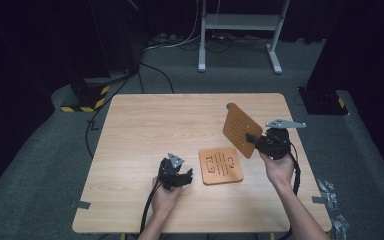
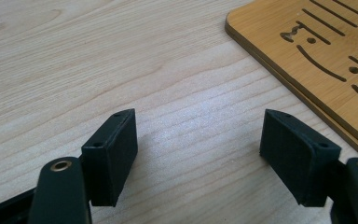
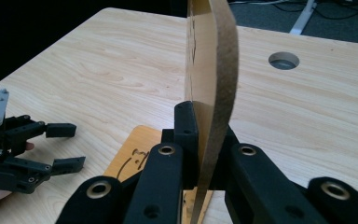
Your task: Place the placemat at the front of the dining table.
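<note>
- High view: right hand-held gripper (image 1: 254,139) is clamped on a lifted wooden board (image 1: 241,130), at 3 o'clock on the counter (image 1: 145,120).
- Second board (image 1: 221,166) lies flat at 5 o'clock.
- Left hand-held gripper (image 1: 186,176) rests wide open and empty.
- Carrying step, I judge; next needs a careful placing.

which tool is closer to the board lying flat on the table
Left. The left tool rests open on the table just left of the flat board, not touching it. The right tool is above its far right, shut on the lifted board.
</note>
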### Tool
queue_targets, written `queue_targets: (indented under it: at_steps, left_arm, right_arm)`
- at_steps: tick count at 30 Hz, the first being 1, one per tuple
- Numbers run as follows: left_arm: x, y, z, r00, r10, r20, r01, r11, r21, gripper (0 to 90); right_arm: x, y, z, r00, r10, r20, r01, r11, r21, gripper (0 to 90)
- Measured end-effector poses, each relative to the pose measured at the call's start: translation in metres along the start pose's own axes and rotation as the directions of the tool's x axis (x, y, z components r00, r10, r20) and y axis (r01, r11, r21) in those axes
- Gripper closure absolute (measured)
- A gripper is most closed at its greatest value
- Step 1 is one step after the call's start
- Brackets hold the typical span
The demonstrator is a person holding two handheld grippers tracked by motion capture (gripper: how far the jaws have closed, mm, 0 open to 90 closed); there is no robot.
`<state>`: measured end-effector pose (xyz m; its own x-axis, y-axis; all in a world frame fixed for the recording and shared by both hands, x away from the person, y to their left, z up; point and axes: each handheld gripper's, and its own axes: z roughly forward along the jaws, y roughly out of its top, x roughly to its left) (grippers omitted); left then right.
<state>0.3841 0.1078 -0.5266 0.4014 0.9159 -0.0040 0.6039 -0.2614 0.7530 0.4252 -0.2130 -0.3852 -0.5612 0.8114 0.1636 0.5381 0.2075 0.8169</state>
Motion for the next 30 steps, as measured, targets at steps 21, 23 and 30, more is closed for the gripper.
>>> queue_targets:
  at_steps: [21,23,30]
  left_arm:
    - [0.0,0.0,0.0,1.0,0.0,-0.001,0.0,1.0,0.002,27.3]
    - [0.0,0.001,0.0,1.0,0.007,0.001,-0.007,1.0,0.003,27.3]
    - [0.0,0.001,0.0,1.0,0.006,0.003,-0.006,1.0,0.003,27.3]
  right_arm:
    - [-0.027,-0.004,-0.011,0.9978,0.045,0.048,-0.045,0.999,0.005,86.7]
    - [-0.03,-0.004,-0.012,0.9971,0.045,0.062,-0.046,0.999,0.002,86.6]
    - [-0.035,-0.007,-0.009,0.9957,0.05,0.078,-0.051,0.999,0.009,86.7]
